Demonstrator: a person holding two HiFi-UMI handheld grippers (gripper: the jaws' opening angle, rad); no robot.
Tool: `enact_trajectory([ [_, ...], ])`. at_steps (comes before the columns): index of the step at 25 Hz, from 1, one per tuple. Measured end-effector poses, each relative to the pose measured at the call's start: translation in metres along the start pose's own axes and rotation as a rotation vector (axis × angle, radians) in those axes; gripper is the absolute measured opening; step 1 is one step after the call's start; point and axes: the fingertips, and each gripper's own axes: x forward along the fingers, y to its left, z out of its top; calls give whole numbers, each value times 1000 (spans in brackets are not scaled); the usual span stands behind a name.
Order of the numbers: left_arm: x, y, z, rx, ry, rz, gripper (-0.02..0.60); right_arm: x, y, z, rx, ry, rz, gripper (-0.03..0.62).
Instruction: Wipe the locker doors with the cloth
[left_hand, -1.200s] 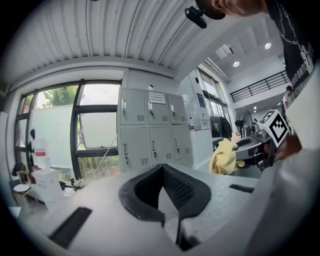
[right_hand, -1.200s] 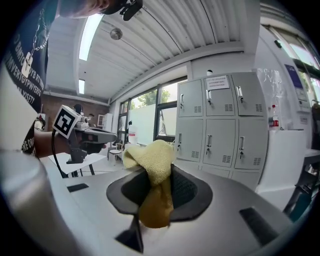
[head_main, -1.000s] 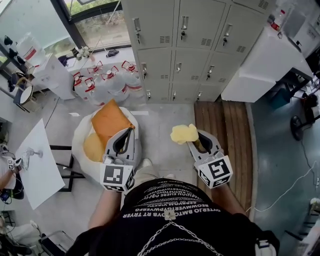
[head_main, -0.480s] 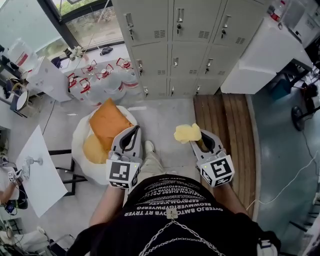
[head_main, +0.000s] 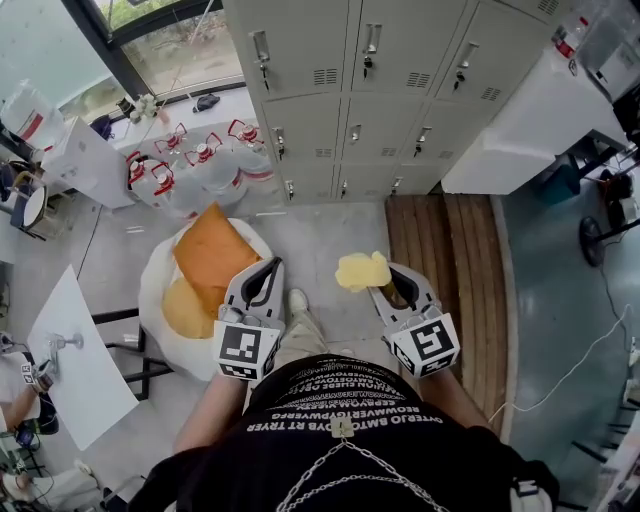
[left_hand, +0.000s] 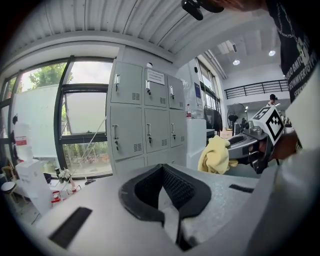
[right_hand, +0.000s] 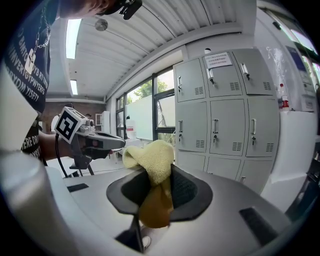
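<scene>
Lower centre, the left tool is pinched together on nothing; just right of it, the right tool clamps the yellow cloth — bunched at its tip; grey locker doors span the top, well apart.

Black T-shirt on you, white lettering across it, a silver chain over the front. Pale trousers, light shoe. Your left hand-held gripper and right hand-held gripper have grey shells, black-lined jaws and a black-and-white marker cube each.
</scene>
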Motion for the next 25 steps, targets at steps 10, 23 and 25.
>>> enact_trajectory([
  [10, 88, 32, 24, 6, -24, -108, 3, 58, -45, 25, 30, 9, -57, 97],
  [23, 151, 73, 53, -1, -60, -214, 3, 111, -79, 60, 26, 17, -141, 97],
  [25, 160, 82, 56, -8, -71, -232, 3, 121, -81, 66, 25, 11, -165, 97],
])
